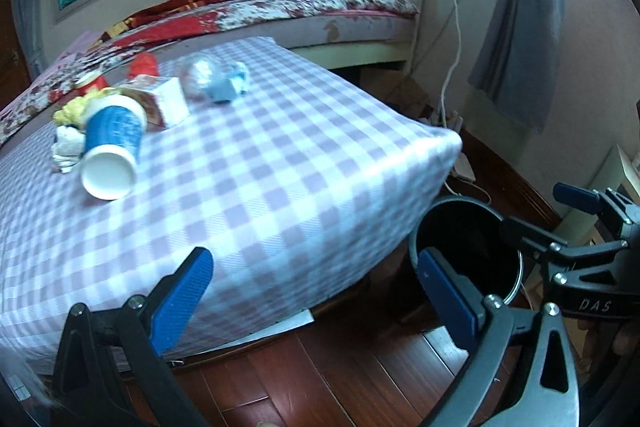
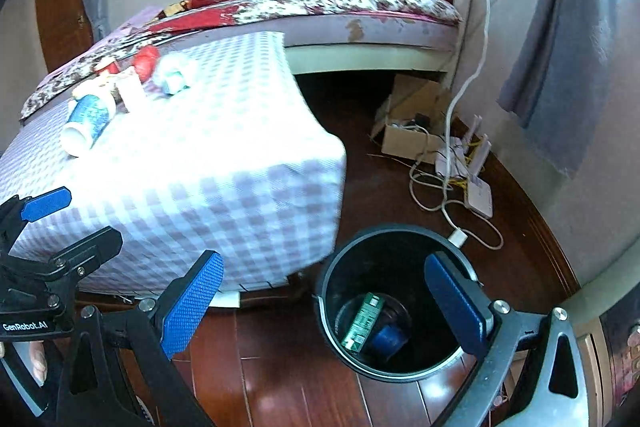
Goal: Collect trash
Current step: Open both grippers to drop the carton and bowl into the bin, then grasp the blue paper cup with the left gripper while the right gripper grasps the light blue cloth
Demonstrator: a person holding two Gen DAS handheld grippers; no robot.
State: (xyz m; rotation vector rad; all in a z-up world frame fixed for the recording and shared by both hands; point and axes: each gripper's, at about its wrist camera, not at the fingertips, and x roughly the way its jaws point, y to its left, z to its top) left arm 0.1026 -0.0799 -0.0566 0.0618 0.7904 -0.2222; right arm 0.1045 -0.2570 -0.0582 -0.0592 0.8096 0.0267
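Trash lies on the far left of the checked tablecloth (image 1: 272, 187): a blue paper cup (image 1: 112, 143) on its side, a white carton (image 1: 170, 103), a foil ball (image 1: 200, 75), a blue crumpled wrapper (image 1: 232, 85), a red piece (image 1: 144, 65), yellow paper (image 1: 76, 109) and white tissue (image 1: 68, 147). My left gripper (image 1: 316, 291) is open and empty over the table's near corner. A black bin (image 2: 332, 291) stands on the floor, holding a green carton (image 2: 364, 321) and a blue item (image 2: 386, 339). Above the bin my right gripper (image 2: 326, 303) is open and empty.
A bed (image 2: 360, 31) with a floral cover runs behind the table. A cardboard box (image 2: 412, 115), cables and a white router (image 2: 480, 195) lie on the wooden floor by the wall. A grey curtain (image 2: 560, 67) hangs at the right.
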